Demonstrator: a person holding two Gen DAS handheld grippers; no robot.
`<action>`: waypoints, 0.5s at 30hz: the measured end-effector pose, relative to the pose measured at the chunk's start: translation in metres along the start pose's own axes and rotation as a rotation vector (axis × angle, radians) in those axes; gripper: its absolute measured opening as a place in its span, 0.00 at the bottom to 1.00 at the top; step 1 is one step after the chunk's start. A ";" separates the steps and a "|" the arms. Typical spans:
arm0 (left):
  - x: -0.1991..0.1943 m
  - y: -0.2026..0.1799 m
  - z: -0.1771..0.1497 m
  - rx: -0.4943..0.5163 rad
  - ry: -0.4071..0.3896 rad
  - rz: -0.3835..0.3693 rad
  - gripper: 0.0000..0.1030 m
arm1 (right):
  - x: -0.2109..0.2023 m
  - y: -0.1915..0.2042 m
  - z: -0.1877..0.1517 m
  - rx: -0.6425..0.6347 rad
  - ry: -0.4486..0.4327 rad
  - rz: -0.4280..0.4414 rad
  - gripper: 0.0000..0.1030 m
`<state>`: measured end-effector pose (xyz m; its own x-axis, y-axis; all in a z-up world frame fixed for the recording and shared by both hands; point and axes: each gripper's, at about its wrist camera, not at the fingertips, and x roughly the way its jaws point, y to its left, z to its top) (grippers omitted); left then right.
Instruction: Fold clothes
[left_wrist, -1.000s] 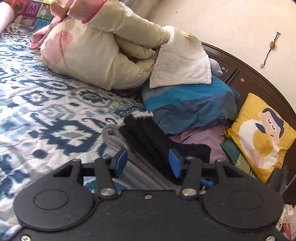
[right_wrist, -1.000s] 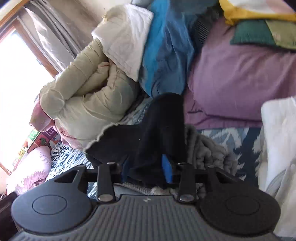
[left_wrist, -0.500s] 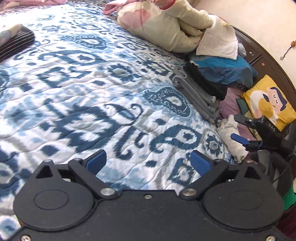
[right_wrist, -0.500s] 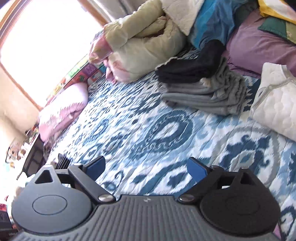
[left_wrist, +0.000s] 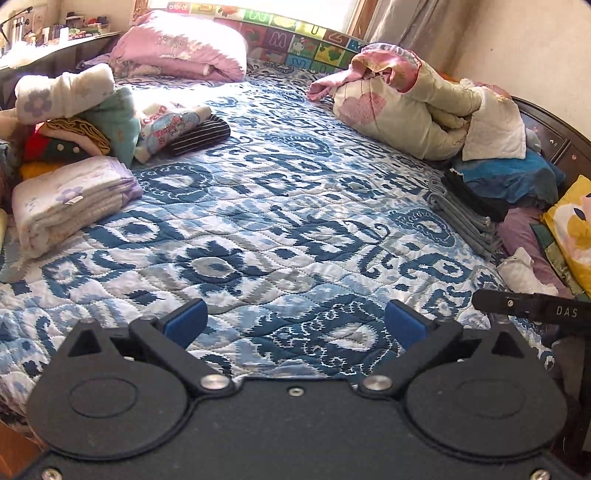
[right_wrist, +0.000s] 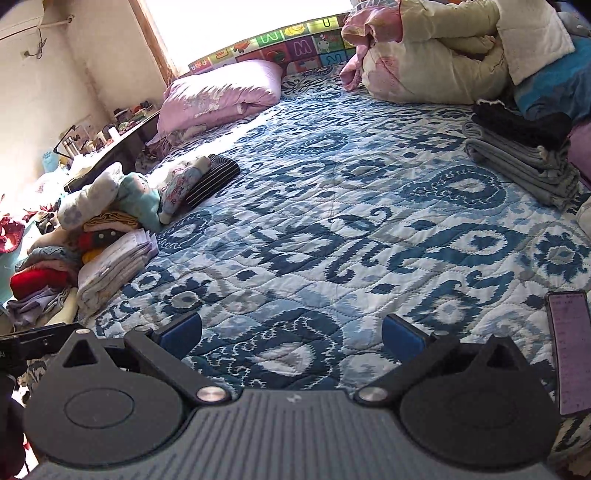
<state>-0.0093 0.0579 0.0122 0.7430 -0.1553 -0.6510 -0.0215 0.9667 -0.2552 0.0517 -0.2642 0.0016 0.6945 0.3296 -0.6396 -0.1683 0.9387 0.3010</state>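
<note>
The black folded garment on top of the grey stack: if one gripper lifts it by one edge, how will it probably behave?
The black folded garment looks like soft cloth, so it would probably droop and come unfolded rather than stay flat. It seems thin and likely light. It lies loose on the grey folded stack, so a sideways push may slide it off or shift the top grey layers.

Pink pillow (left_wrist: 177, 48) by alphabet mat (left_wrist: 295, 38) at far edge; phone (right_wrist: 570, 350) on blue quilt (right_wrist: 332, 229).
</note>
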 end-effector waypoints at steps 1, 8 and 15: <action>-0.004 -0.004 -0.006 -0.012 -0.010 0.038 1.00 | -0.003 0.005 -0.003 -0.006 0.001 -0.003 1.00; -0.025 -0.015 -0.026 0.051 -0.002 0.099 1.00 | -0.027 0.044 -0.025 -0.045 0.005 -0.023 1.00; -0.043 -0.020 -0.038 0.075 0.025 0.122 1.00 | -0.050 0.082 -0.046 -0.084 0.010 -0.042 1.00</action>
<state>-0.0667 0.0377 0.0181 0.7208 -0.0403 -0.6920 -0.0595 0.9910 -0.1197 -0.0292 -0.1994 0.0260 0.6954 0.2900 -0.6575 -0.1975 0.9569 0.2132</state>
